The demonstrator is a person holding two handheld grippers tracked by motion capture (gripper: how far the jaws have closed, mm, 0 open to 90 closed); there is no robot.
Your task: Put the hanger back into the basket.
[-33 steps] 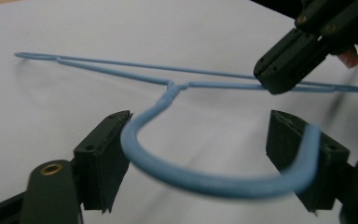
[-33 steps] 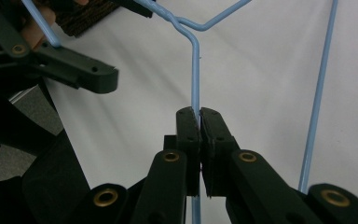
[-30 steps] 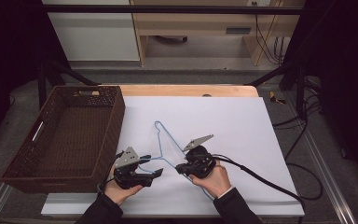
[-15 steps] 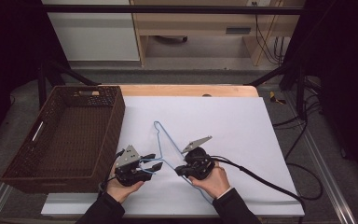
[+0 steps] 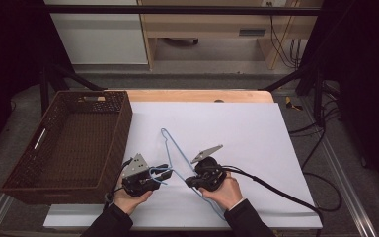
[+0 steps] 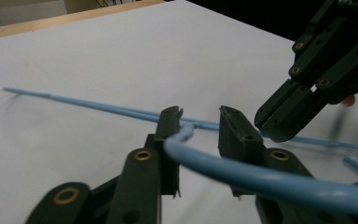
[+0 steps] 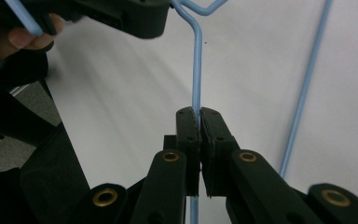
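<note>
Since the earlier high-view frames, the left gripper (image 5: 165,170) has kept its place in the lower centre-left of the picture, but its jaws have just been closing around the hook of the thin light-blue wire clothes hanger (image 5: 170,148). In the left gripper view the curved hook (image 6: 200,161) passes between the two black jaws; it lies against the left one, while a gap shows between it and the right one, so the pads are not yet pressing from both sides. The right gripper (image 5: 189,181) looks unchanged: its jaws are clamped tight on a straight run of the hanger's wire (image 7: 196,70), which the right gripper view shows rising from between the closed pads toward the top of the frame. The hanger lies where it did before, in the lower middle of the high view, its pointed corner toward the centre of the sheet and its hook turned toward the left gripper.

The hanger rests on a large white sheet (image 5: 237,128) that covers most of the pale wooden table (image 5: 192,95), whose bare edge shows along the far side. A dark brown woven rectangular basket (image 5: 121,123) stands on the left, touching the sheet's edge. Black cables (image 5: 276,190) trail from the right gripper across the sheet to the lower right. Beyond the table, in the upper part of the frame, are a grey floor (image 5: 187,79), a white cabinet (image 5: 98,34) and a light wooden bench (image 5: 202,29).
</note>
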